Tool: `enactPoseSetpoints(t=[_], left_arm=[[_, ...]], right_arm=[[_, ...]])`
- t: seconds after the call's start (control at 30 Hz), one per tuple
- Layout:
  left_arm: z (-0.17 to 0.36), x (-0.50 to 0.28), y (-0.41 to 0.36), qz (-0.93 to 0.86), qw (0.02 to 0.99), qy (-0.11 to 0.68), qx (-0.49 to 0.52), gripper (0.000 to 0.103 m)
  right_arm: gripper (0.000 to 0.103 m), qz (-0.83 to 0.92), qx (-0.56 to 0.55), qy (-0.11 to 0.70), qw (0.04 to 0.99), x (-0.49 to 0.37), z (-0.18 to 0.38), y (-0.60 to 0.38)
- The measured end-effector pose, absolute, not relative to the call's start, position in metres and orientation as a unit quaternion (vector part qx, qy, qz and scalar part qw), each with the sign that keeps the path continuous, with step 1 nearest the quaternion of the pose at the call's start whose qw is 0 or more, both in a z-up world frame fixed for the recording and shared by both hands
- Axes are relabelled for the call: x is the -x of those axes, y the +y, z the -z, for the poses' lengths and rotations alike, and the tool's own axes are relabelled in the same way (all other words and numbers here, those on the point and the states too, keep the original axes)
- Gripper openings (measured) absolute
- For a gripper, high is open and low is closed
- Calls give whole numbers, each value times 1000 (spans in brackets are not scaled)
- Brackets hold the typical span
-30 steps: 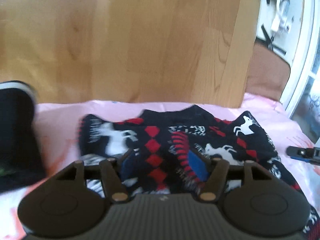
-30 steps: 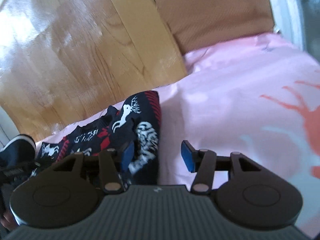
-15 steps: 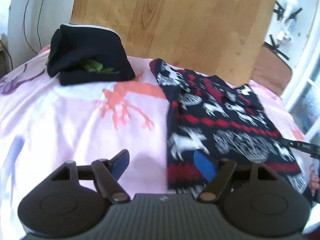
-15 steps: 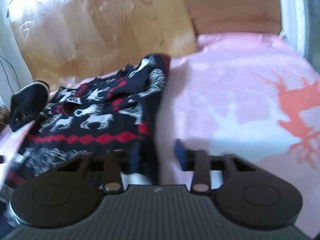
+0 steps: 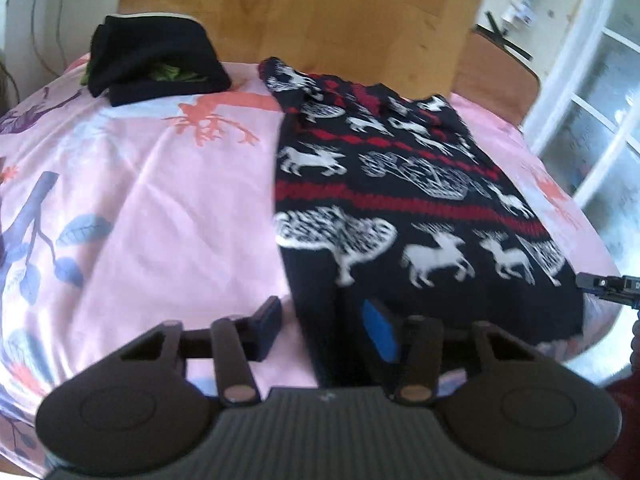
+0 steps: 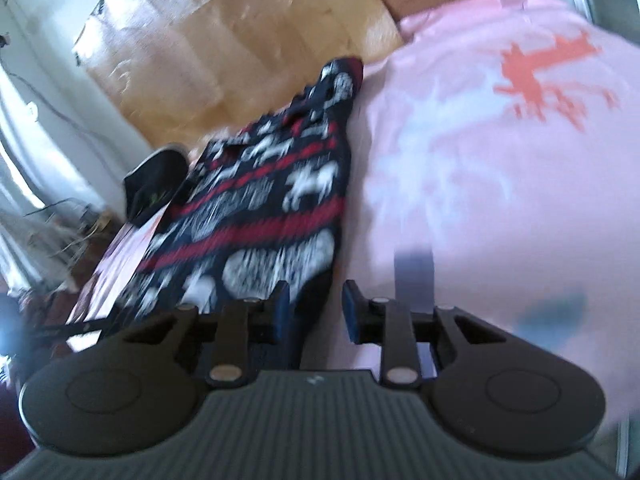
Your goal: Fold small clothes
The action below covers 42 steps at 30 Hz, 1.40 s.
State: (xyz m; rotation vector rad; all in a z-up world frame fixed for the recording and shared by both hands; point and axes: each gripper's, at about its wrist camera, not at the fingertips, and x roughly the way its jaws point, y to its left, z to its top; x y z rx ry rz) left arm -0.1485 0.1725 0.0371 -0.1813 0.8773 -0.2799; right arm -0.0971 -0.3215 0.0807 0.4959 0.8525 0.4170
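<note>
The sweater [image 5: 400, 208] lies flat on the bed [image 5: 160, 208], long axis toward 12 o'clock. The left hand-held gripper [image 5: 320, 324] is closing around its near left corner, the fabric not yet pinched. The right hand-held gripper [image 6: 314, 316], opening, straddles the near right corner unclenched.

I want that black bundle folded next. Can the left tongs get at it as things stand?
Probably yes. The black bundle lies apart on the pink sheet, nothing between, but the closing left tongs straddle the reindeer sweater edge.
</note>
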Motion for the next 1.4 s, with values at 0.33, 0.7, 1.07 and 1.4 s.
enactPoseSetpoints(t=[0.33, 0.7, 1.07, 1.4], left_arm=[[-47, 154, 176, 136, 901, 394, 119, 13], [-96, 51, 199, 126, 918, 315, 207, 14], [-70, -24, 184, 49, 933, 325, 147, 64], [-30, -58, 162, 49, 913, 397, 83, 11]], right_arm=[[8, -257, -244, 416, 838, 111, -69, -289], [8, -247, -275, 305, 877, 11, -130, -307], [53, -137, -282, 315, 896, -75, -94, -308], [14, -142, -202, 371, 895, -79, -66, -286]])
